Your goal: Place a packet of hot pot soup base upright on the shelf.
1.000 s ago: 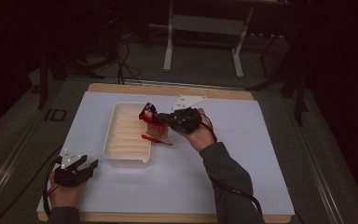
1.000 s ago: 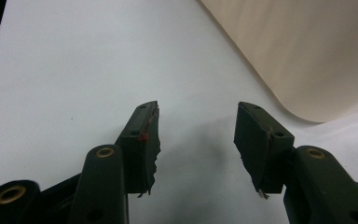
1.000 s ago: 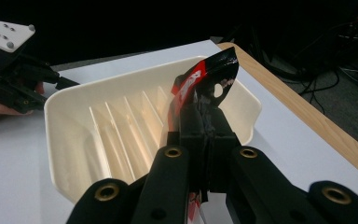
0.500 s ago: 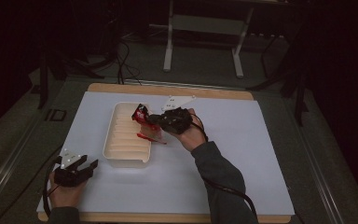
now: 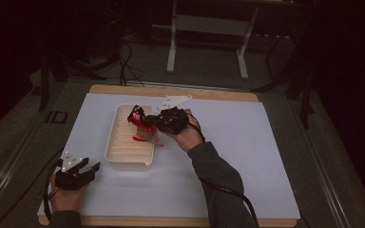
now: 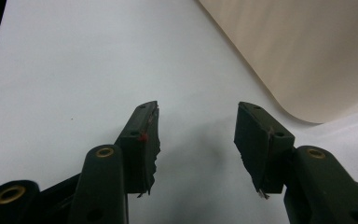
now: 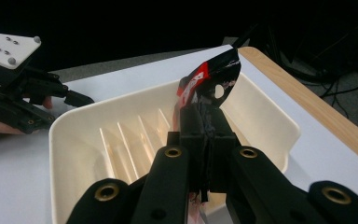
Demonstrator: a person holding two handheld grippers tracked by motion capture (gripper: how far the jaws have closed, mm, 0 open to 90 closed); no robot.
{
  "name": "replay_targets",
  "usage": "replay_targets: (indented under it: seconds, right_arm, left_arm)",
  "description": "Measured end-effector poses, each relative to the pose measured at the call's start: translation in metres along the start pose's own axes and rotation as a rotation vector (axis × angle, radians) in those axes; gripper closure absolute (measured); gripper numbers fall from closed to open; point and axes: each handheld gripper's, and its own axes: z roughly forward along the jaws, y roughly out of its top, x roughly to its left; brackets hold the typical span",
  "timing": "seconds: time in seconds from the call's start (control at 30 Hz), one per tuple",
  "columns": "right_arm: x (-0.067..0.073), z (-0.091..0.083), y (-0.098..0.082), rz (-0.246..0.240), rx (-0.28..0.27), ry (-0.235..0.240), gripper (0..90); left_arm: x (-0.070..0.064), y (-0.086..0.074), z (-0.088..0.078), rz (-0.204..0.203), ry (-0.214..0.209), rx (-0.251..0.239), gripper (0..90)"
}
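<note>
white sheet [image 5: 247,156] covers the wooden table [image 5: 209,93] in the high view, and on it i count one cream ribbed tray [image 5: 123,149], one red-and-black wrapper [image 5: 136,115] and two grippers. my right gripper [image 5: 145,121] reaches over the tray's right rim, pinching the wrapper above the tray's far end; more red shows below it at the rim, and i cannot tell whether it is part of the same wrapper. my left gripper [image 5: 89,167] sits near the table's front left corner, just beside the tray's near corner, apart from it. a metal stand [image 5: 206,23] and cables lie on the dark floor beyond the table.

in the left gripper view my left gripper [image 6: 196,135] has its jaws spread wide over bare white sheet [image 6: 74,70], nothing between them. the tray's rounded outer wall [image 6: 307,51] rises at upper right.

in the right gripper view my right gripper [image 7: 204,135] is pressed together on the wrapper [image 7: 212,81], which sticks up from the jaws over the tray [image 7: 121,135]. the other gripper [image 7: 23,100] shows far left beyond the tray's corner, and the table's wooden edge [image 7: 307,100] runs at right.
</note>
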Motion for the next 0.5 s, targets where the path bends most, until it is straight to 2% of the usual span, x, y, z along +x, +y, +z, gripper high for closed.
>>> replay_targets:
  seconds: [0.17,0.5]
  right_arm:
    - [0.000,0.007,0.000,0.021,-0.008,0.012,88.8]
    - [0.003,0.016,0.004,0.030,-0.015,0.021,88.8]
  left_arm:
    - [0.000,0.000,0.000,-0.001,-0.001,-0.002,50.0]
    - [0.000,0.000,0.000,0.000,-0.001,0.000,49.9]
